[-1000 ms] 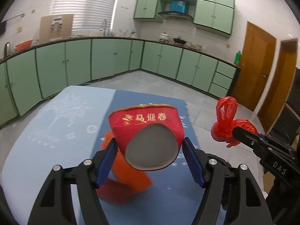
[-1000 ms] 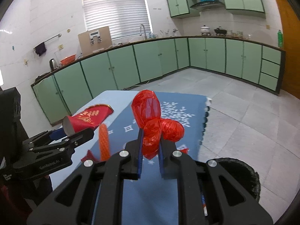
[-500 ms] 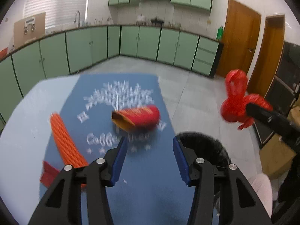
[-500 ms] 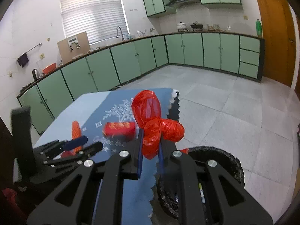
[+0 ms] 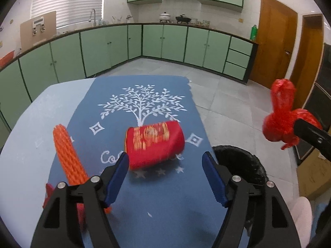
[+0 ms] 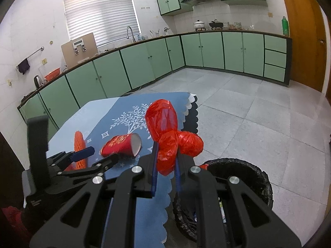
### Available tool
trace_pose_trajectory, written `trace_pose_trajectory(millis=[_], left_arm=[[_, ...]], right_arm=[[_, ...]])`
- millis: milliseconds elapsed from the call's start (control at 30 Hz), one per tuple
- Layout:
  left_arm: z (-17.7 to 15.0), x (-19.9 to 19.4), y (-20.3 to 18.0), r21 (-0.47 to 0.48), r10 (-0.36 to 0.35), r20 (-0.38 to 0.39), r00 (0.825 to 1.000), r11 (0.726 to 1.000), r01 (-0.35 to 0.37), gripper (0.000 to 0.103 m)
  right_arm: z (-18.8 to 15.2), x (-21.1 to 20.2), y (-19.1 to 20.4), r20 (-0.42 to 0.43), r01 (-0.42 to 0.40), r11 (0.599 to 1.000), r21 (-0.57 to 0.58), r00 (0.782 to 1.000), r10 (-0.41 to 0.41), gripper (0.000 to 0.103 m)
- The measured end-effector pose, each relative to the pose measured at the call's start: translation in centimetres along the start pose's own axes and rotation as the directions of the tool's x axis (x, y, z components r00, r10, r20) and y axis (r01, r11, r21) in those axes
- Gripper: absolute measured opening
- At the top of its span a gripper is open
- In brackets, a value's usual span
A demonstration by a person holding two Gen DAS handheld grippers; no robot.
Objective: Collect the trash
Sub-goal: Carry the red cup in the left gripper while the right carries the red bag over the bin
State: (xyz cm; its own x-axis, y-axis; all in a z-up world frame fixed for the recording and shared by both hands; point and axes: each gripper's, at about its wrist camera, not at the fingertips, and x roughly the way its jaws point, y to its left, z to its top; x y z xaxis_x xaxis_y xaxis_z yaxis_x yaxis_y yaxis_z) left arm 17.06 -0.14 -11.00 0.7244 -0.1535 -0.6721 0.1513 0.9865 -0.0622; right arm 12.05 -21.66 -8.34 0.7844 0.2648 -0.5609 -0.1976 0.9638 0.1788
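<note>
A pale blue surface [image 5: 31,128] is carrying a dark blue tree-print cloth [image 5: 142,103]. A black-lined trash bin [image 6: 244,169] is standing beside its edge. The left claw [image 5: 165,163] is gaping apart just behind a red paper cup [image 5: 155,144] lying sideways, near orange foam netting [image 5: 68,155]. The right claw [image 6: 166,161] is clamping a knotted red plastic bag [image 6: 165,132] in the air.

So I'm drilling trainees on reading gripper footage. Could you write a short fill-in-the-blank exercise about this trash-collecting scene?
1. The right hand-held gripper is shut on a knotted red ____.
2. The red paper cup lies on its ____ on the blue mat.
3. The left hand-held gripper is ____, holding nothing.
4. The bin beside the table is lined with a ____ bag.

Missing words: plastic bag; side; open; black
</note>
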Motion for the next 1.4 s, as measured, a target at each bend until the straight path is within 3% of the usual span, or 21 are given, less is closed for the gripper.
trace_pose_trajectory(millis=[467, 867, 1100, 1400], left_arm=[[1.5, 5.5, 1.1, -0.053, 0.035, -0.076, 0.996, 0.998, -0.039, 0.082], [1.2, 7.1, 2.0, -0.101, -0.020, -0.112, 0.993, 0.995, 0.009, 0.082], [1.2, 6.5, 1.8, -0.117, -0.041, -0.090, 0.995, 0.993, 0.030, 0.082], [2.7, 2.7, 0.3, -0.079, -0.068, -0.010, 0.998, 0.995, 0.067, 0.082]], right_arm=[[0.1, 4.6, -1.1, -0.051, -0.029, 1.000, 0.001, 0.998, 0.029, 0.013], [-0.1, 8.0, -1.5, -0.106, -0.044, 0.999, 0.013, 0.993, 0.045, 0.013], [-0.1, 8.7, -1.3, -0.120, -0.045, 0.999, 0.018, 0.992, 0.047, 0.013], [0.5, 7.3, -2.0, -0.089, -0.035, 0.999, 0.014, 0.995, 0.037, 0.013]])
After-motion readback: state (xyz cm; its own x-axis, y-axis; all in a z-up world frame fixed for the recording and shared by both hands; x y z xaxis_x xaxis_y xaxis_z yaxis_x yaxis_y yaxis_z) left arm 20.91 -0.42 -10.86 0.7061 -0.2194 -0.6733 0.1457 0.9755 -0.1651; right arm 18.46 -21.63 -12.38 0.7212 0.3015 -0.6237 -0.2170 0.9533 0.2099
